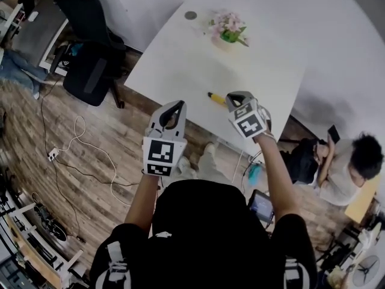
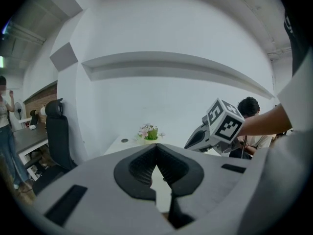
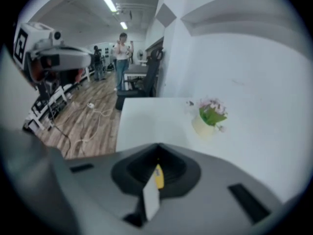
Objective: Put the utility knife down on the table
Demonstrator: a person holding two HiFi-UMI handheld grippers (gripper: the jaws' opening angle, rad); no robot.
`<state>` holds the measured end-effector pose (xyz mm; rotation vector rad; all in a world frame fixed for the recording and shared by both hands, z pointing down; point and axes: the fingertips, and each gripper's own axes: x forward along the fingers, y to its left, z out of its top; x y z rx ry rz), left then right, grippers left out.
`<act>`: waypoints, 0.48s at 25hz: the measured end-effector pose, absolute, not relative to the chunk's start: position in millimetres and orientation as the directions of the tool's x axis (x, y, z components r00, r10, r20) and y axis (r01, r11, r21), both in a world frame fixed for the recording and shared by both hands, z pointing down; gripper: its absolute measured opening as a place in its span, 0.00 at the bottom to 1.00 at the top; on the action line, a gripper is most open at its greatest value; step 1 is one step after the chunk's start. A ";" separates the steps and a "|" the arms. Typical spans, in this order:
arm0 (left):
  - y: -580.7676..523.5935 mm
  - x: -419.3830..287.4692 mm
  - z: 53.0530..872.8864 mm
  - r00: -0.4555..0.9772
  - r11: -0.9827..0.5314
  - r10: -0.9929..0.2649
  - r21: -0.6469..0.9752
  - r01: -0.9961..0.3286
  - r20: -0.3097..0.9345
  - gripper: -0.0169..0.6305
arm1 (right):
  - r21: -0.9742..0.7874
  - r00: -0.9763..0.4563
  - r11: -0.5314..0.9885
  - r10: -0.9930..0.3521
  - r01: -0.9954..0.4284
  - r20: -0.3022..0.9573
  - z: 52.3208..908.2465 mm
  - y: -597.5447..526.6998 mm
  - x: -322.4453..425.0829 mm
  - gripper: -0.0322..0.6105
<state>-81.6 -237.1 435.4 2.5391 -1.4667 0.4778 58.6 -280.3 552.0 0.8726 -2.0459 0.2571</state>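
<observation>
Yellow plastic utility knife is seen lying on the white rectangular table.
The left gripper and right gripper are both clenched, with nothing grasped.

White tabletop. On it: yellow utility knife, lying flat near the front edge; pot of pink flowers, upright, far side; round grey disc, far corner.

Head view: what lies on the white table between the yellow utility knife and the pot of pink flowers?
Nothing. The head view shows bare white table between the yellow utility knife and the pot of pink flowers.
</observation>
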 end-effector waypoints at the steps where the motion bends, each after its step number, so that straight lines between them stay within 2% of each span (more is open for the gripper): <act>1: -239.0 -82.8 429.5 0.463 -0.500 -0.816 -0.021 -0.866 0.345 0.06 | 0.128 -0.393 0.719 -0.509 -0.683 0.766 538.8 -282.4 57.6 0.10; 12: -248.3 -92.1 375.2 0.449 -0.483 -0.861 -0.104 -0.870 0.239 0.06 | 0.182 -0.492 0.624 -0.735 -0.760 0.468 396.7 -288.6 48.9 0.10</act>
